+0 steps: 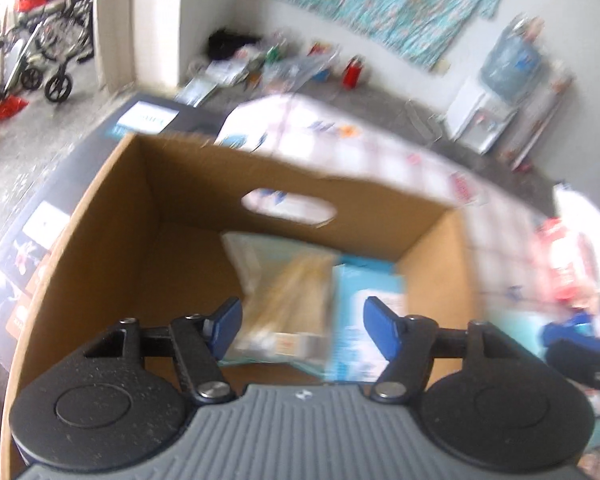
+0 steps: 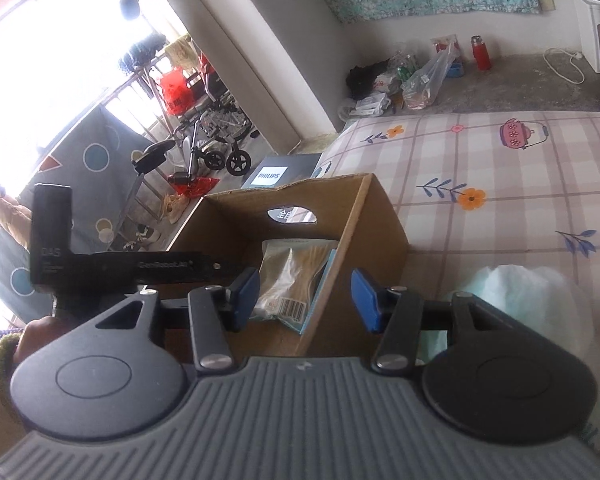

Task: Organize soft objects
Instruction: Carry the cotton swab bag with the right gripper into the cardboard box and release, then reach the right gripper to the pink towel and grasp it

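Note:
An open cardboard box [image 1: 108,224] stands on a bed; it also shows in the right wrist view [image 2: 376,232]. Inside lie a clear bag of cotton swabs [image 1: 288,300] [image 2: 288,276] and a light blue packet [image 1: 364,320] [image 2: 322,288]. My left gripper [image 1: 300,328] is open and empty, above the box's near side. My right gripper [image 2: 304,300] is open and empty, over the box's right wall. A pale green and white soft bundle [image 2: 532,292] lies on the bed right of the box, behind my right gripper's finger.
The bed has a pink checked sheet [image 2: 500,168] with flower prints. A dark Philips box [image 2: 276,172] lies beyond the cardboard box. Bags and a red flask [image 2: 482,54] sit on the floor by the wall. A wheelchair [image 2: 216,140] stands far left. The left gripper's body [image 2: 112,268] crosses the right wrist view.

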A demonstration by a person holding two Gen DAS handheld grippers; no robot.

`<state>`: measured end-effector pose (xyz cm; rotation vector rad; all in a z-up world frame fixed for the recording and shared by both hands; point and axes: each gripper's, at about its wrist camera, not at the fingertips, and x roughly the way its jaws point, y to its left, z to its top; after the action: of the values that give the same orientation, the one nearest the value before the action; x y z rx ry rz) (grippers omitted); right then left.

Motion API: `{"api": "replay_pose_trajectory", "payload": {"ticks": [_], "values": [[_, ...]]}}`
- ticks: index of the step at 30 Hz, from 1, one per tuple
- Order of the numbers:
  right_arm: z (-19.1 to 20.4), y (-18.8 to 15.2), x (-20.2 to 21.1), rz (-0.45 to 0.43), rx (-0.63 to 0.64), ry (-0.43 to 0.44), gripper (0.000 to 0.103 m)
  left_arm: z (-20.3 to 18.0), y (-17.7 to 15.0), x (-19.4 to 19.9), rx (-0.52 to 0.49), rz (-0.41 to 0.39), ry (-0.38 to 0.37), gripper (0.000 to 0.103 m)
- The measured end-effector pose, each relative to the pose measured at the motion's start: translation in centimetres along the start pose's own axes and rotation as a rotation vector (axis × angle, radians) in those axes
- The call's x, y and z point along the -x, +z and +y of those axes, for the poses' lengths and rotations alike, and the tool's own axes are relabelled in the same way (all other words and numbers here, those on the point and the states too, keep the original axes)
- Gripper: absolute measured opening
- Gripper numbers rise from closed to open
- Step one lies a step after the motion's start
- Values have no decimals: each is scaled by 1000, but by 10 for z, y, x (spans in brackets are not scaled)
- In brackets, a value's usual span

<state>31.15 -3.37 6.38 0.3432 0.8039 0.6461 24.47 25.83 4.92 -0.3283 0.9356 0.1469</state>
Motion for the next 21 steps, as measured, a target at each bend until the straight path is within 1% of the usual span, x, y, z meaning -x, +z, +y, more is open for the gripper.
{"api": "replay_pose_trajectory", "payload": {"ticks": [4, 7, 10, 13, 15, 19, 21], "values": [[-14, -6, 43, -73, -7, -50, 52, -42, -8, 33, -61, -52, -78, 73], [-32, -12, 77, -123, -35, -91, 53, -79, -18, 45, -120, -60, -148, 73], [-49, -21, 108, -172, -62, -134, 53, -127, -32, 53, -204, -48, -208, 73], [-69, -31, 138, -210, -92, -167, 54, -171, -51, 53, -286, -45, -249, 73], [-82, -39, 157, -232, -108, -191, 55, -196, -63, 51, -321, -43, -264, 74], [-110, -55, 189, -267, -137, -230, 56, -238, -85, 39, -349, -9, -313, 74], [-122, -60, 204, -283, -151, -246, 56, -258, -93, 32, -362, -3, -319, 74]]}}
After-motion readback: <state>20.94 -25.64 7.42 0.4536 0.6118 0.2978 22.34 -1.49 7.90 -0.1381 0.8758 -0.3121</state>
